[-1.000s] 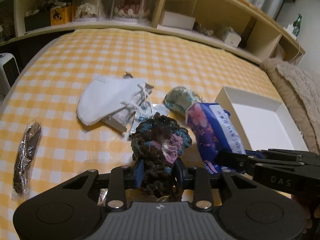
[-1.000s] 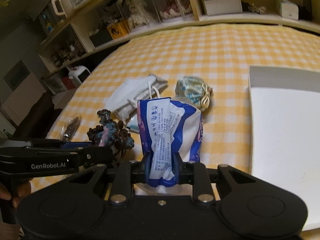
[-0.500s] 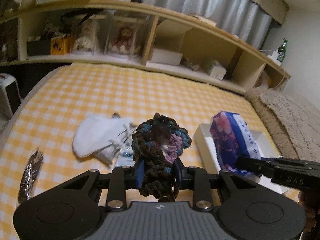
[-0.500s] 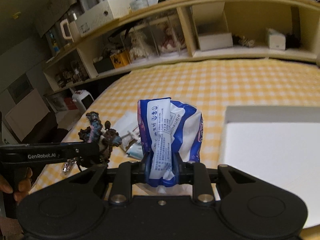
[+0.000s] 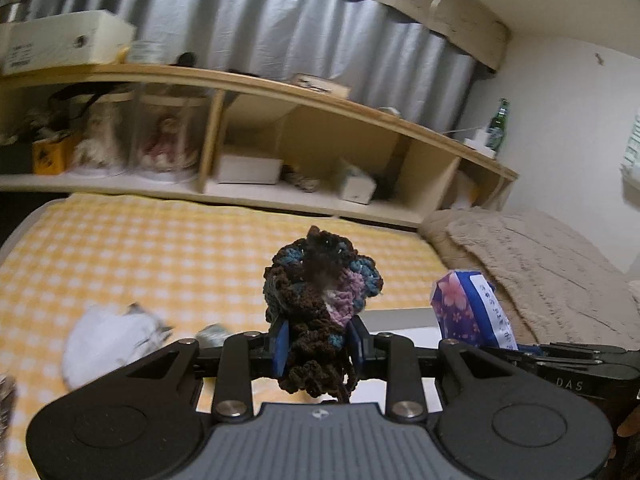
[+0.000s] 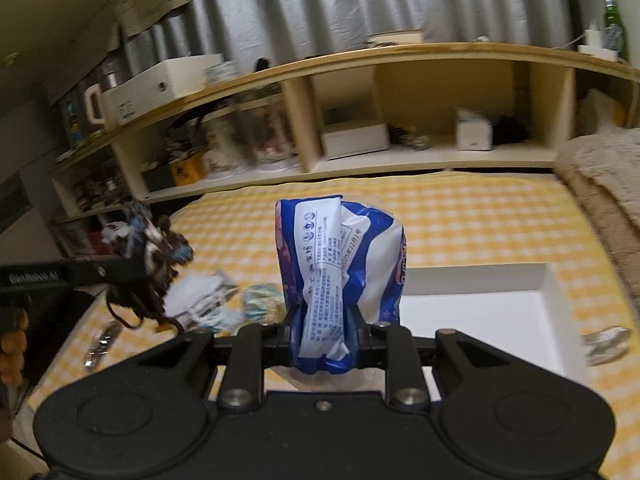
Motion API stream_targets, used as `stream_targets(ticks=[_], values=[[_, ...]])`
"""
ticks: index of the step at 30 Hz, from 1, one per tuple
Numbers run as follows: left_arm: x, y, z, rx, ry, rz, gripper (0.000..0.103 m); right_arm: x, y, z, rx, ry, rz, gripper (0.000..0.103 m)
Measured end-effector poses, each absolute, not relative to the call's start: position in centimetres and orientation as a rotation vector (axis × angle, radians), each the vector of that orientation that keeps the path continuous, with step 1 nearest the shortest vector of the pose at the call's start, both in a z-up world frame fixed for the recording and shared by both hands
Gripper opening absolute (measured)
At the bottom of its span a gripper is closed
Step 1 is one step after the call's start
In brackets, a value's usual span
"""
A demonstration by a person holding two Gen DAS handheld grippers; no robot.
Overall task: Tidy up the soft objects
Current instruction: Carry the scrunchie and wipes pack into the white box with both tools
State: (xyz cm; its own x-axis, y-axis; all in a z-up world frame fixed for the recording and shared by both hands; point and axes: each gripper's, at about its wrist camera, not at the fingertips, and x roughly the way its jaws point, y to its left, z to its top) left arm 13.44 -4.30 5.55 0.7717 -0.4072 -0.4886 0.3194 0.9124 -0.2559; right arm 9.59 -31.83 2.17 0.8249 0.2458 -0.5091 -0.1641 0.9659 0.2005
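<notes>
Left wrist view: the left gripper (image 5: 318, 346) is clamped on a dark crocheted yarn piece (image 5: 320, 300) that stands upright above the yellow checked bedspread (image 5: 120, 248). At the right, "DAS" reads on the right gripper's (image 5: 496, 344) black side.

Right wrist view: the right gripper (image 6: 326, 332) is clamped on a blue tissue pack (image 6: 340, 264), long axis upright, small print too blurred to read, near the white tray (image 6: 554, 292). The lettering at the far left is unreadable.

Both grippers, the left gripper (image 5: 318, 347) and the right gripper (image 6: 323, 334), are matte black with silver screws, blue-lined jaws and white lettering (one side arm reads "DAS").
</notes>
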Motion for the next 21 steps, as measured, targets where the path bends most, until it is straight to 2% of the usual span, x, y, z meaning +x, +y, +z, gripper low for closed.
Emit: stream_targets(ticks=[9,21], values=[[15.2,-11.3,4.5,-0.121,0.593,-0.5,0.032,8.7,-39.0,1.6,0.102,0.603,0.093,0.024],[17.0,-17.0,-4.4,0.043,0.81,-0.573,0.032,10.7,-44.1,-3.8,0.068,0.766,0.032,0.025]])
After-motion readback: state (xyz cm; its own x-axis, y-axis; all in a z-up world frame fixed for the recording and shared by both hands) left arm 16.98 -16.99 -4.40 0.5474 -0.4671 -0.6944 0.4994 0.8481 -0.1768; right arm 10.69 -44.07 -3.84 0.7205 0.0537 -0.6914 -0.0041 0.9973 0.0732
